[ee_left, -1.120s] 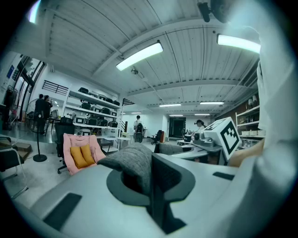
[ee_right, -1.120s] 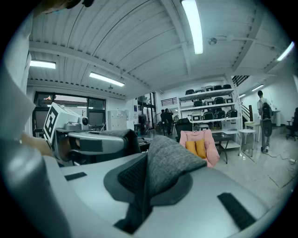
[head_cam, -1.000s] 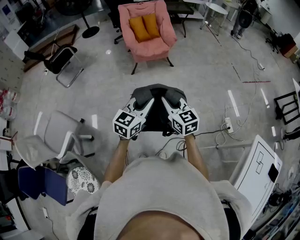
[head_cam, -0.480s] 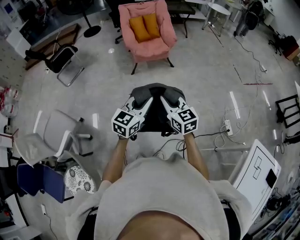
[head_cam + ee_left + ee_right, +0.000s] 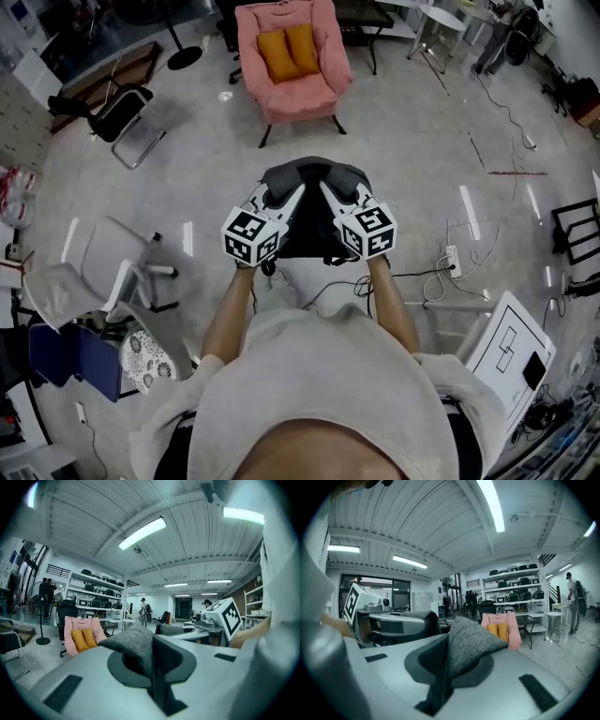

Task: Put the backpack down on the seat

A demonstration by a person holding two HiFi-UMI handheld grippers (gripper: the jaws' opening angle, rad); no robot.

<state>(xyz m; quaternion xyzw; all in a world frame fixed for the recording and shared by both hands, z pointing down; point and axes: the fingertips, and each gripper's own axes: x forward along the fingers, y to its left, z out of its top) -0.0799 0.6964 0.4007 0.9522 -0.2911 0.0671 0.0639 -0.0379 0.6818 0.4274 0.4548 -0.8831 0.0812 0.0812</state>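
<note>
The left gripper (image 5: 284, 195) and right gripper (image 5: 330, 191) each pinch a grey fold of the dark grey fabric backpack (image 5: 312, 225) — it hangs between them, near the person (the pink upholstered armchair (image 5: 292, 66) stands far ahead)

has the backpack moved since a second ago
Yes. The backpack has moved toward the pink armchair: the strip of floor between its top and the chair's front legs is narrower in the head view.
</note>
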